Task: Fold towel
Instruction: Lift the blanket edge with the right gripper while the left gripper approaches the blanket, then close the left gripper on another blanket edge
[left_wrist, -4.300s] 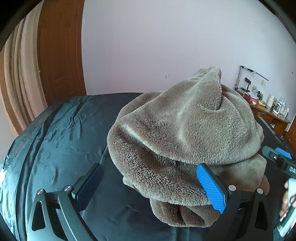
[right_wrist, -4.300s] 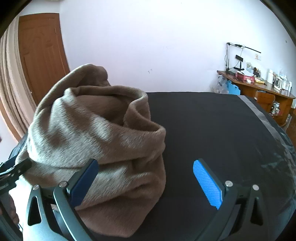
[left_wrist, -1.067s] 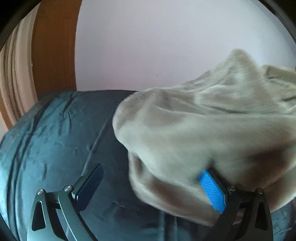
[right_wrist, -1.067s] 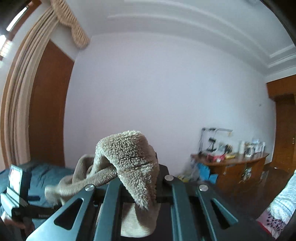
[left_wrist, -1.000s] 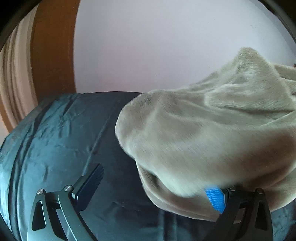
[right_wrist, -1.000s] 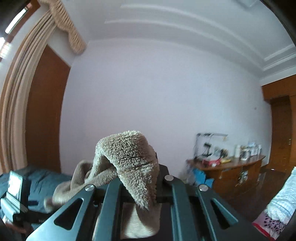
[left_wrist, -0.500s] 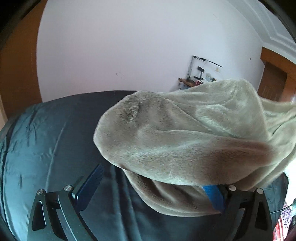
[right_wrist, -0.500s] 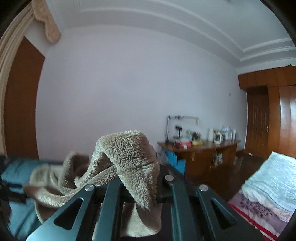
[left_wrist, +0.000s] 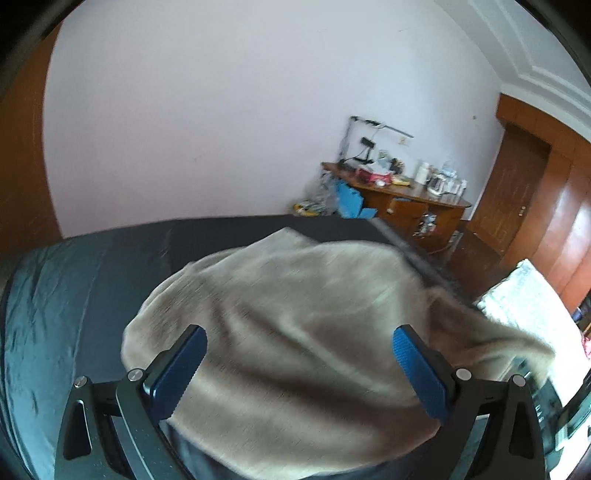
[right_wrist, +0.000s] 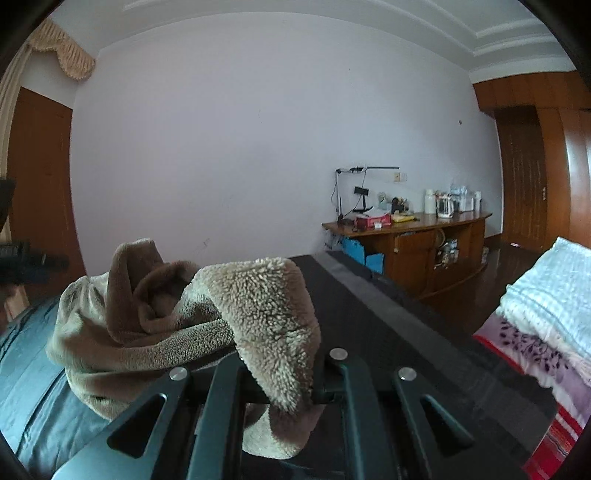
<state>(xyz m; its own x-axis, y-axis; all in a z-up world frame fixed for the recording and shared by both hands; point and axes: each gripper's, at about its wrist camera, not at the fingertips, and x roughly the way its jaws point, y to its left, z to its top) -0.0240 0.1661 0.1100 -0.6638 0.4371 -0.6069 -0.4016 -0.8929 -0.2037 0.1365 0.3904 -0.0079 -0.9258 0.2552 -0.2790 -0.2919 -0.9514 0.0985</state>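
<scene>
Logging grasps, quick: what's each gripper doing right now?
Left gripper: open, nothing pinched; towel beyond.
Right gripper: shut on the towel's edge.

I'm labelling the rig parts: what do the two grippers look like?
Left gripper: dark grey metal frame with triangular cut-outs and silver screws; its fingers carry textured blue pads. Right gripper: the same dark frame, cut-outs and silver screws; its pads are hidden. No cables or sleeves show.
</scene>
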